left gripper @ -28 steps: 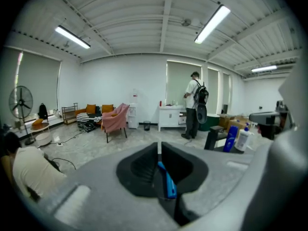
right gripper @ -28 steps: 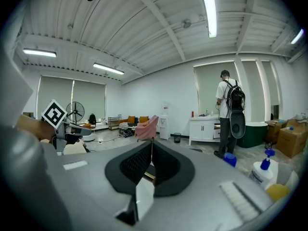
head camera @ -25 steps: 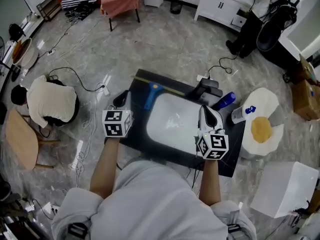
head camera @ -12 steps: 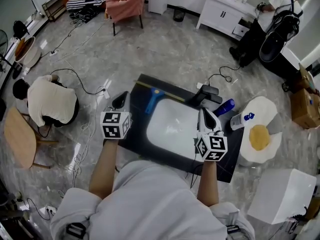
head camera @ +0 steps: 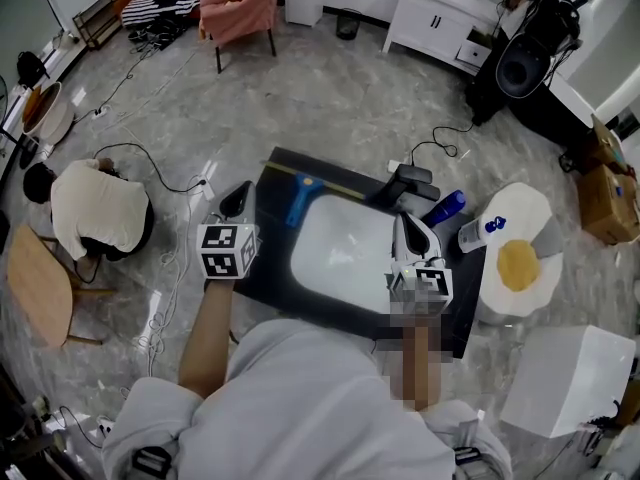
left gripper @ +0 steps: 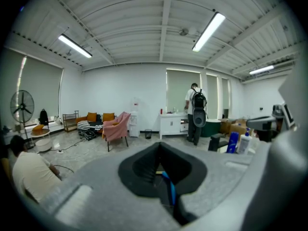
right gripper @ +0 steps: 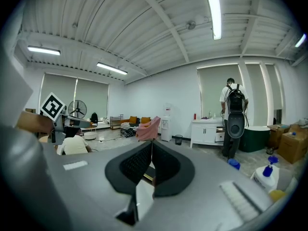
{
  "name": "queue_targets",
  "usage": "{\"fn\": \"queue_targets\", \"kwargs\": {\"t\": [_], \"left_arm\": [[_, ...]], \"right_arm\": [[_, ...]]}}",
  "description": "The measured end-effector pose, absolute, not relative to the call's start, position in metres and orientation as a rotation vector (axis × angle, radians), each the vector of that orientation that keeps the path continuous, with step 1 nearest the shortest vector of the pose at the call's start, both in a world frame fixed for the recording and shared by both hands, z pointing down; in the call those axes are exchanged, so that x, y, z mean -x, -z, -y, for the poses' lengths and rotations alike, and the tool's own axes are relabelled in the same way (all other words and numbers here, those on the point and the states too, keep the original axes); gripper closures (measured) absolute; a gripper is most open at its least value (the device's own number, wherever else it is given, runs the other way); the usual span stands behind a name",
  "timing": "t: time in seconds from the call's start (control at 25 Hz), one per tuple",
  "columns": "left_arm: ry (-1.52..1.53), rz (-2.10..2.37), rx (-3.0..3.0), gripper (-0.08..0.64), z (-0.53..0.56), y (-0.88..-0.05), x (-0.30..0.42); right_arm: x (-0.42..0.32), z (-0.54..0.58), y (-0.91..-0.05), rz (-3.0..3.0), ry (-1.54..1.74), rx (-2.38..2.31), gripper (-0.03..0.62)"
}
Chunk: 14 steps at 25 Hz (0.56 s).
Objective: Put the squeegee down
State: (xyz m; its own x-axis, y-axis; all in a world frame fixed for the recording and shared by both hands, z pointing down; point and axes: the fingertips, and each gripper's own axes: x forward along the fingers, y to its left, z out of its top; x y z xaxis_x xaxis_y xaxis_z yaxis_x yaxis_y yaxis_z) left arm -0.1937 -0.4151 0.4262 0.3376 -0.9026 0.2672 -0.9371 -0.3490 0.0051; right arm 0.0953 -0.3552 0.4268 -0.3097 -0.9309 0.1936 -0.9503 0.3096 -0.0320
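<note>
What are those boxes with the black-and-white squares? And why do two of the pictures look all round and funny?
A person holds a grabbing tool in each hand, and the patterned cubes are part of those tools. The picture from above comes from a camera on the person's head. The two round pictures come from small cameras riding on each tool, looking along its jaws. Below is a black table with a shiny white panel on it. A blue squeegee lies by the panel's far left corner. A blue bottle and a white bottle are at the right. The left tool and right tool are both shut and hold nothing.
</note>
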Motion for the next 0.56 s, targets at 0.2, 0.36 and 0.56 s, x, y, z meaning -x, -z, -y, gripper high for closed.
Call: {"fn": "queue_targets", "kwargs": {"t": [0.2,0.36,0.56], "left_arm": [[-0.321,1.690,-2.429,0.561,0.4148,-0.4260,0.1961],[-0.312,1.688,-2.433,0.561,0.4151,-0.4262,0.1957],[-0.319,1.693,-2.443,0.561,0.4140,-0.4273,0.1963]], "right_arm": [[-0.0951,0.3539,-0.4266,2.419,-0.207,-1.757,0.588],[-0.0970,0.3533,-0.4271,2.412,-0.205,-1.769,0.588],[-0.0974,0.3531,-0.4290,2.405,-0.204,-1.776,0.588]]}}
